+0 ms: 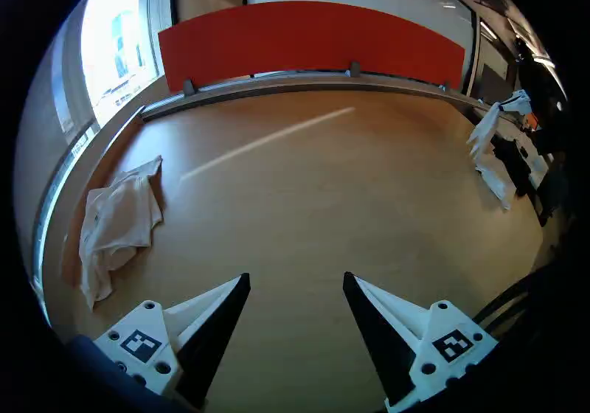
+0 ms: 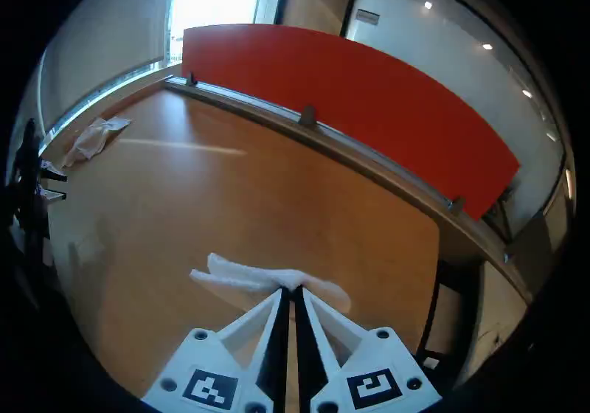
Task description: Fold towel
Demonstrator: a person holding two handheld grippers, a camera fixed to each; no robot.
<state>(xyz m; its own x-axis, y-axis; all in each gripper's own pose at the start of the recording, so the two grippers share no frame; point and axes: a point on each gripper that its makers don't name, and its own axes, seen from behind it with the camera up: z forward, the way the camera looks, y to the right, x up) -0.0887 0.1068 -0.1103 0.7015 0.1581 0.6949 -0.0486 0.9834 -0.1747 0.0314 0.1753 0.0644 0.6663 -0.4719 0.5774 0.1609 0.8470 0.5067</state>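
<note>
Gripping the towel [image 2: 243, 273] at the bench's [image 2: 221, 192] right side, our right gripper [image 2: 293, 289] has its jaws closed on the cloth. Our left gripper [image 1: 296, 273] hangs open-jawed; we think it must take a free corner next.

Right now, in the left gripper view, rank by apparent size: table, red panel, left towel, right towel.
Table
Red panel
Left towel
Right towel
The towels' order may just reflect distance.

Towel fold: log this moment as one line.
left gripper: open, over table | right gripper: shut on towel | second towel: crumpled, near table edge
</note>
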